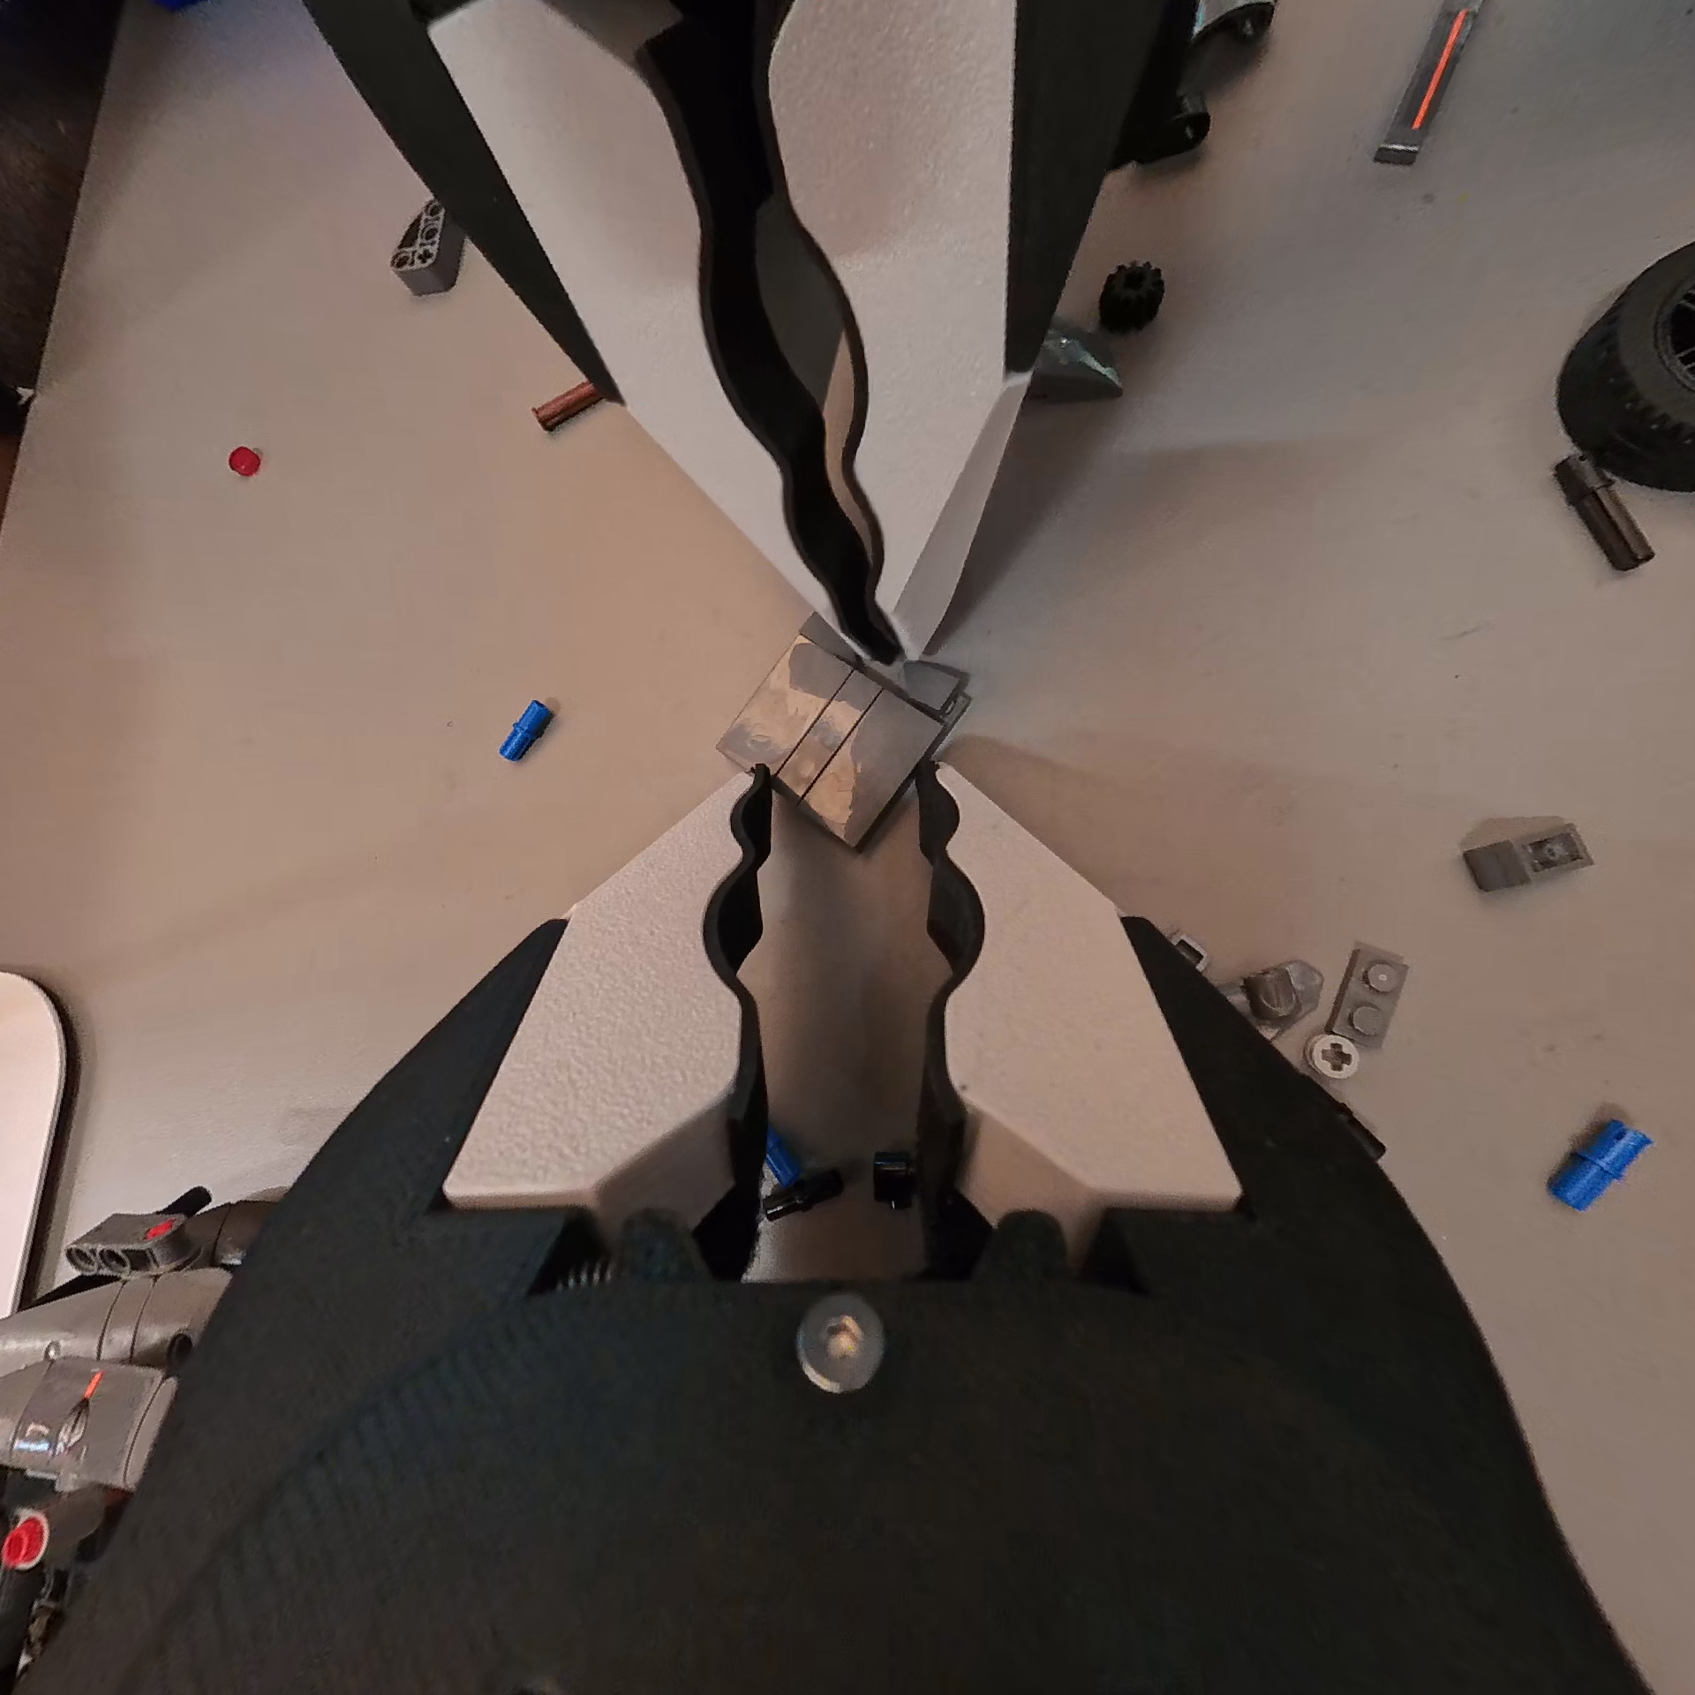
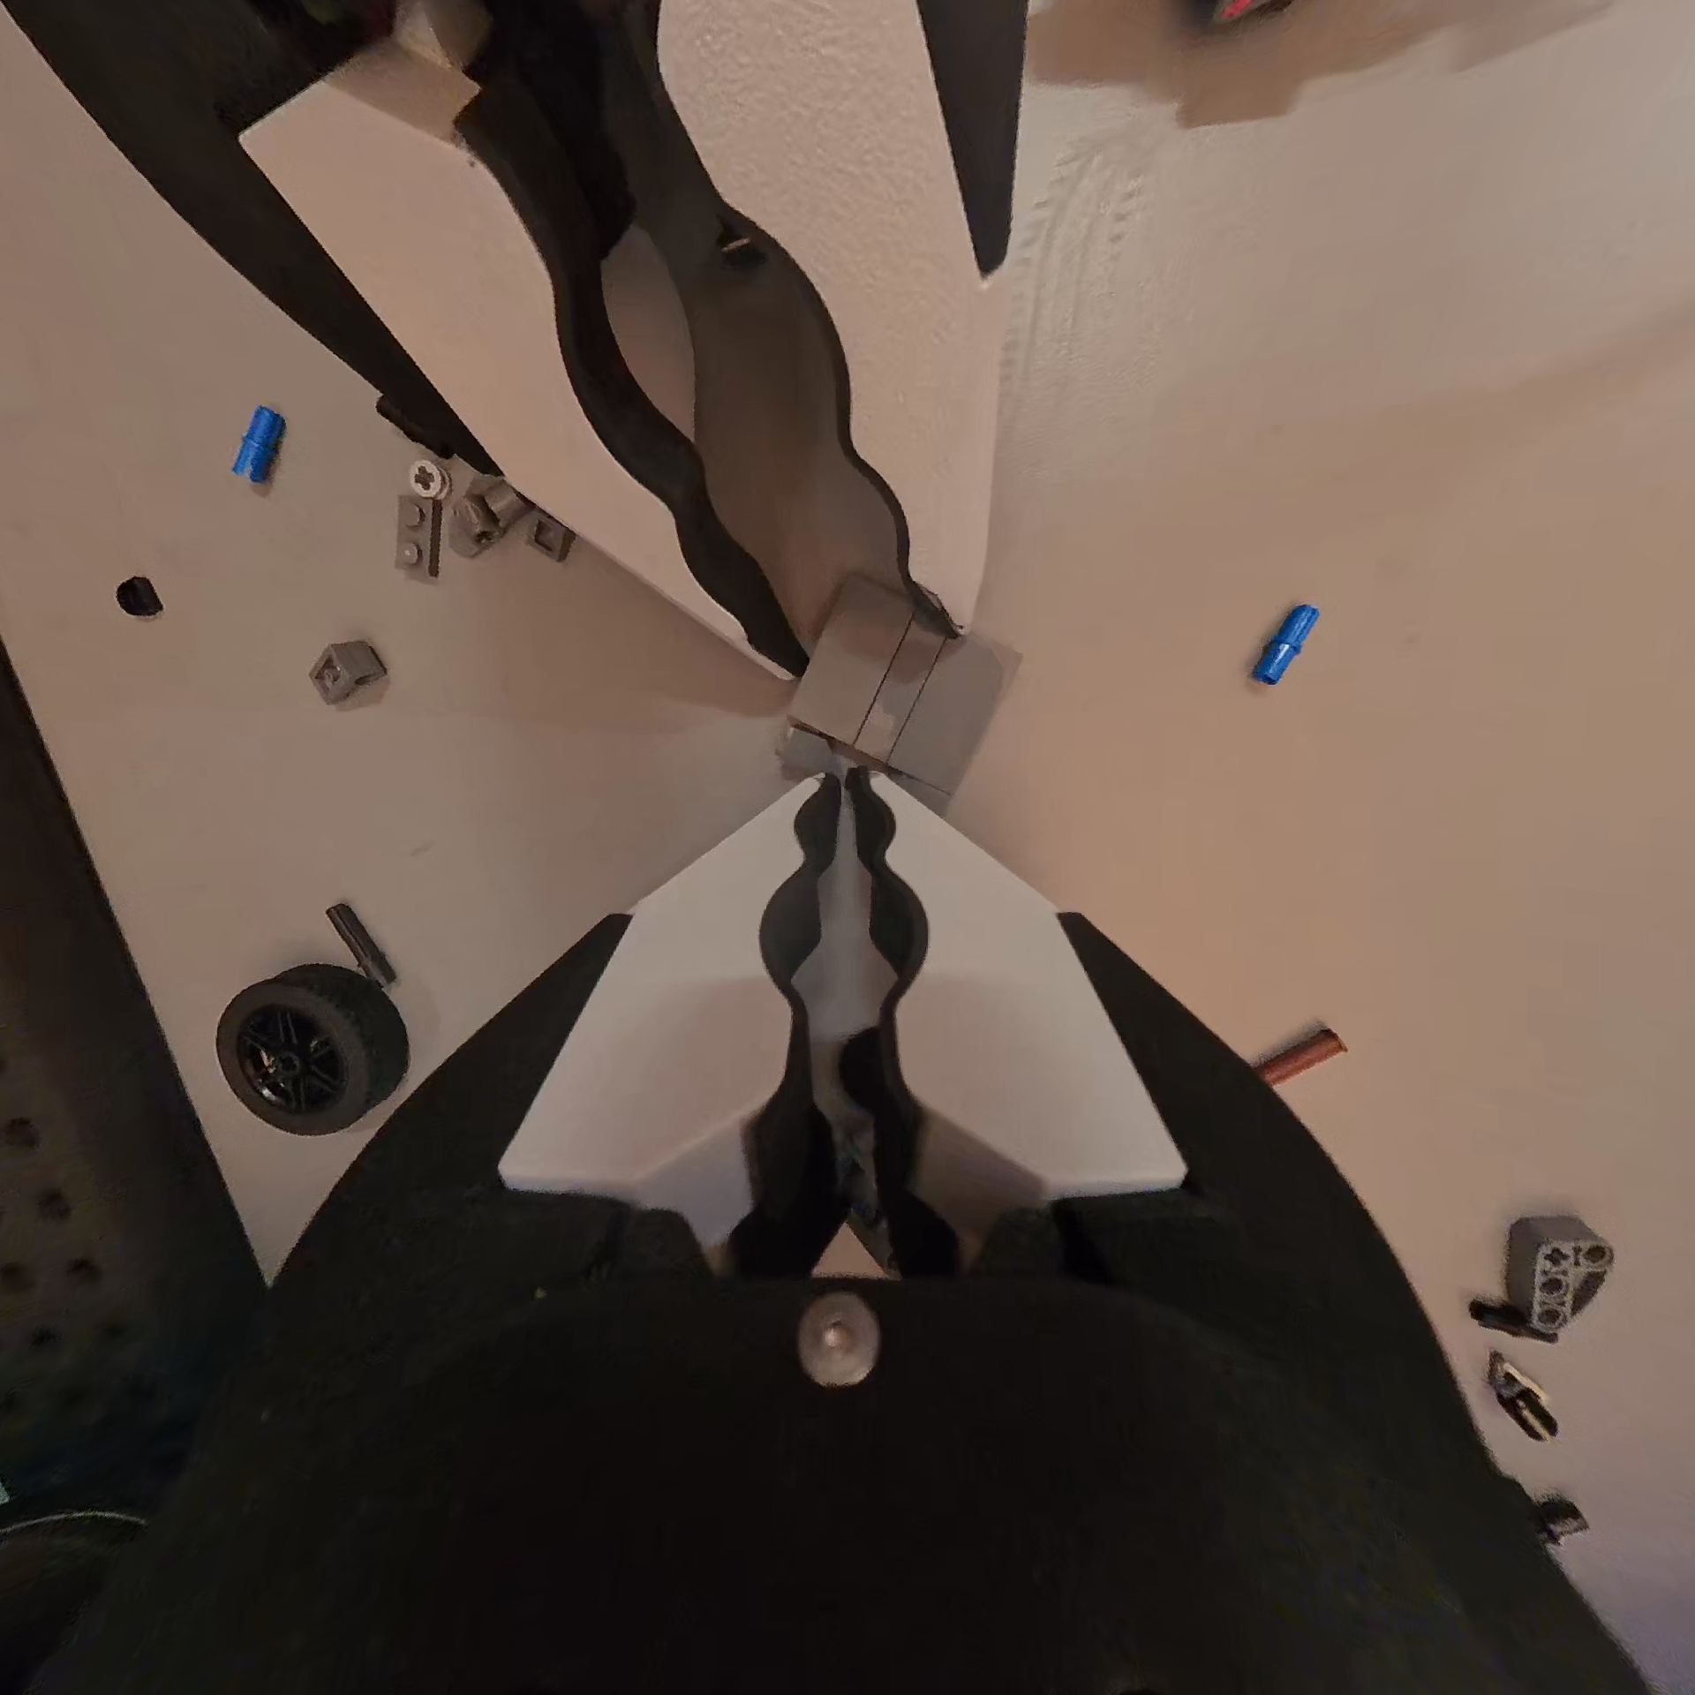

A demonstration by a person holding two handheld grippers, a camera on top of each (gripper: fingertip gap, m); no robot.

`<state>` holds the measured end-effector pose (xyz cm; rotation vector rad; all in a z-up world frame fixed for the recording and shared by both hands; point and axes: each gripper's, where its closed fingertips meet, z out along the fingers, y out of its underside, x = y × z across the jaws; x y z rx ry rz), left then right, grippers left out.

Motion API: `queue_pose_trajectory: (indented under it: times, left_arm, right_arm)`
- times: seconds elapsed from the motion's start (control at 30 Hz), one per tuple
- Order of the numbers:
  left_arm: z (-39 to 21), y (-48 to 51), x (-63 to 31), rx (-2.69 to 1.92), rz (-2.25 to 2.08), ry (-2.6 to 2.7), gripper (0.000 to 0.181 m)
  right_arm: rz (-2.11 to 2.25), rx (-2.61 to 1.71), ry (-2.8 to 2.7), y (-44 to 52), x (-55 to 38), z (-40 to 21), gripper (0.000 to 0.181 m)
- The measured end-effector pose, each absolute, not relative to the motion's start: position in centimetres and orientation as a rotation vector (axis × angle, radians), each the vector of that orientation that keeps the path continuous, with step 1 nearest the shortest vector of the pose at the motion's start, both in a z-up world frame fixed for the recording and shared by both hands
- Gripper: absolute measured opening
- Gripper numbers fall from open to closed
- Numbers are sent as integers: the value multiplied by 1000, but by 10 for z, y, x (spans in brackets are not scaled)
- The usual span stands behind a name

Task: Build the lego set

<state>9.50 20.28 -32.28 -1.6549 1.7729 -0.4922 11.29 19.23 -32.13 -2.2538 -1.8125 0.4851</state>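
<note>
A dark grey block of three smooth tiles side by side (image 1: 825, 725) is held above the table between both grippers; it also shows in the right wrist view (image 2: 899, 688). My left gripper (image 1: 842, 775) is shut on the block's two sides, and appears from the top in the right wrist view (image 2: 862, 633). My right gripper (image 2: 844, 778) is nearly closed, pinching a thin grey piece (image 2: 805, 747) at the block's near edge. In the left wrist view the right gripper (image 1: 885, 647) comes down from the top onto that piece (image 1: 936, 683).
Loose parts lie on the pale table: blue pins (image 1: 526, 730) (image 1: 1598, 1174) (image 2: 1286, 644), a black wheel (image 1: 1651, 376) (image 2: 312, 1046), a grey slope brick (image 1: 1527, 858), small grey plates (image 1: 1367, 1000), a red stud (image 1: 244, 460), a brown axle (image 1: 564, 406). A part-built grey model (image 1: 92, 1357) sits bottom left. The grey slope brick (image 1: 1527, 858) sits 10 cm or so from the ends of my left fingers. Look for it in the right wrist view (image 2: 337, 666) too.
</note>
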Motion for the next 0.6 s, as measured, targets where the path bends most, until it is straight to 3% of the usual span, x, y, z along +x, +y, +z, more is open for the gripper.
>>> queue_pose_trajectory:
  times: [0.6]
  left_arm:
    - [-323,203,97,-1656,-497,1761,29]
  right_arm:
    - [584,-2277,-1784,187,105,-321,0]
